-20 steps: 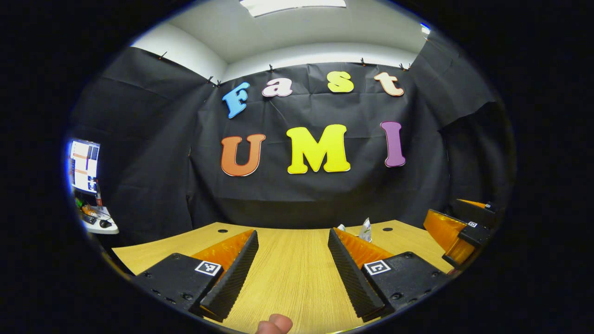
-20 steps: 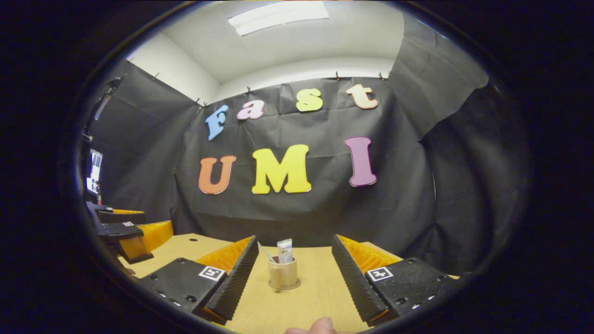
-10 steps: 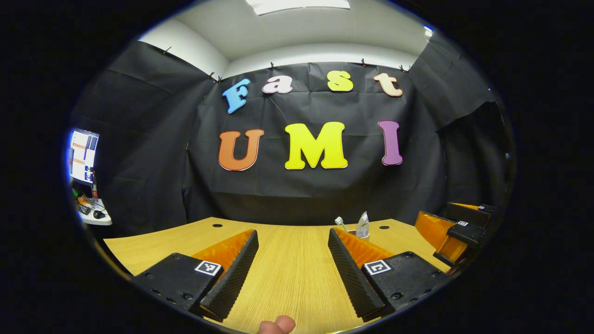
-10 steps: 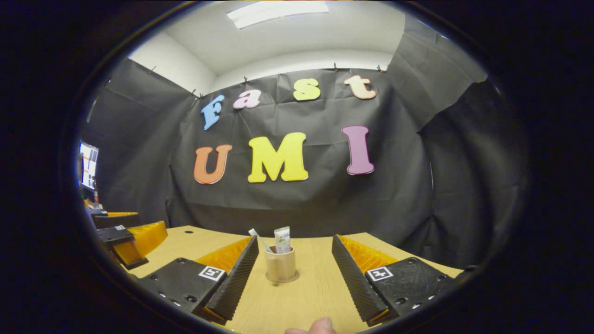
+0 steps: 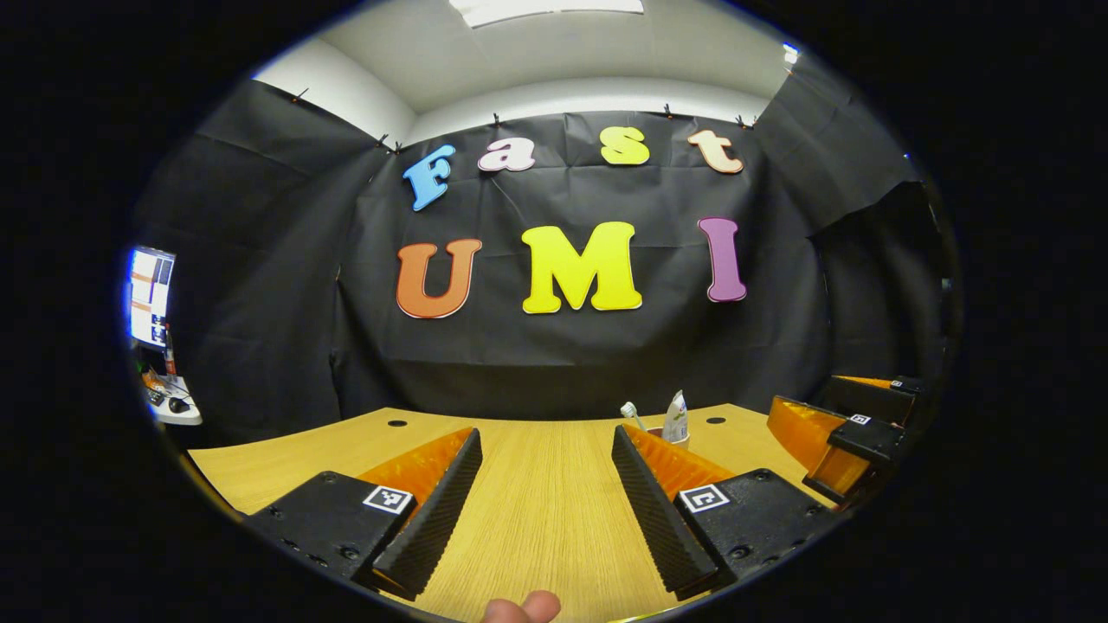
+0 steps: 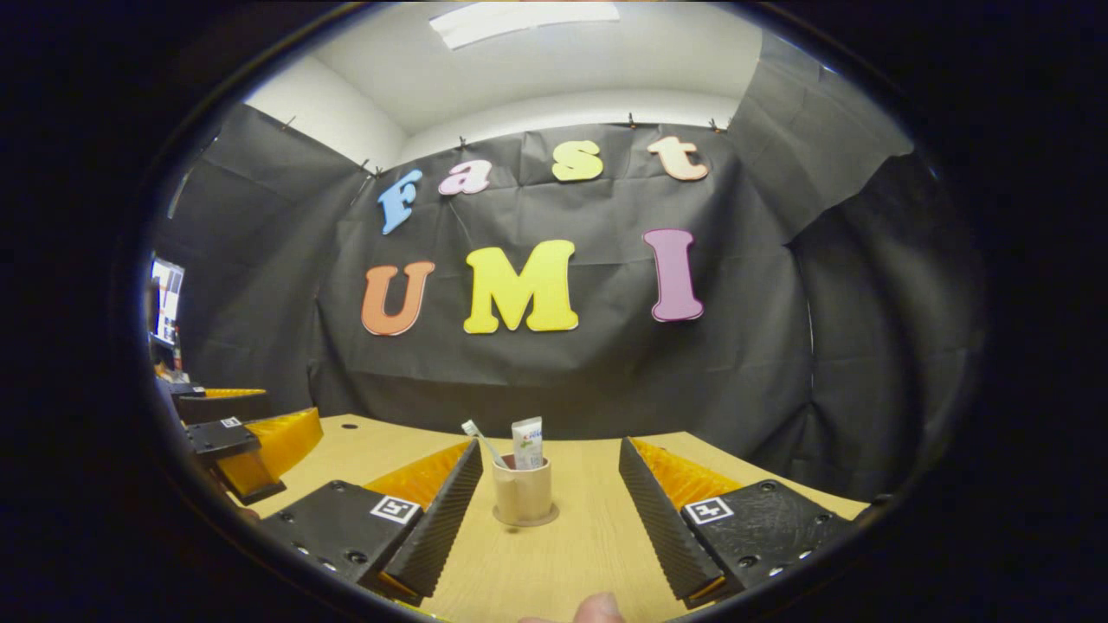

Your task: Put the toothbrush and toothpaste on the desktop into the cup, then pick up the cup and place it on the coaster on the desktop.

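We see the cup [image 6: 522,491] upright on the coaster [image 6: 525,521] on the desk [image 6: 563,571], with the toothbrush [image 6: 481,441] and toothpaste [image 6: 527,442] standing inside it. Both the left gripper [image 5: 544,493] and right gripper [image 6: 547,510] are spread apart, holding nothing. By our reading, every task condition is met and nothing is left.

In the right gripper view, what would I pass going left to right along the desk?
The other gripper at the far left edge, then the toothbrush leaning out of the cup, then the toothpaste standing in that cup, which sits on the coaster. This view's own jaws stand open either side.
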The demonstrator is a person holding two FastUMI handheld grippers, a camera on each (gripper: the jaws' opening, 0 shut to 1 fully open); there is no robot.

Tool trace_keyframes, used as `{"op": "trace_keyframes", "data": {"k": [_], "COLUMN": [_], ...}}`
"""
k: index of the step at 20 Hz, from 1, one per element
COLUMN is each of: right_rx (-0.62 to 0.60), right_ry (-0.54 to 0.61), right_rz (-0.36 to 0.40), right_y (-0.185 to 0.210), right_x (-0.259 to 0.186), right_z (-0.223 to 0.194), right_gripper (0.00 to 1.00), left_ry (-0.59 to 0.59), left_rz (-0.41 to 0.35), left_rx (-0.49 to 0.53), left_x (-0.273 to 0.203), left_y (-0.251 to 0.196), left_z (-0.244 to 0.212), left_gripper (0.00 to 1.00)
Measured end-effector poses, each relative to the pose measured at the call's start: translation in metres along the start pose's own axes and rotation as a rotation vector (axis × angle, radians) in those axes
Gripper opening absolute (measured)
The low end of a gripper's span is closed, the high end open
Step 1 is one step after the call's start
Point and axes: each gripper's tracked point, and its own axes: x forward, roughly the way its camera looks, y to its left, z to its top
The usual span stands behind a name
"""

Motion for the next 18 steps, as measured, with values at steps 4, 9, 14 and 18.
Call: {"op": "trace_keyframes", "data": {"k": [4, 9, 14, 18], "right_rx": [0.011, 0.004, 0.008, 0.003], "right_ry": [0.001, 0.000, -0.006, -0.004], "right_rz": [0.002, 0.012, 0.006, 0.003], "right_y": [0.0016, 0.0060, 0.0044, 0.0041], "right_x": [0.0015, 0.0022, 0.0034, 0.0025], "right_z": [-0.0010, -0.0005, 0.0014, 0.0002], "right_gripper": [0.97, 0.97, 0.95, 0.96], "left_ry": [-0.009, -0.021, -0.019, -0.020], "left_rz": [-0.004, -0.003, -0.005, -0.009], "left_rx": [0.004, 0.014, 0.008, -0.014], "left_x": [0.0010, -0.0045, -0.0030, -0.0036], "left_y": [-0.0009, 0.0006, -0.0010, -0.0005], "left_z": [0.0021, 0.0034, 0.0024, 0.0027], "left_gripper": [0.96, 0.96, 0.96, 0.96]}}
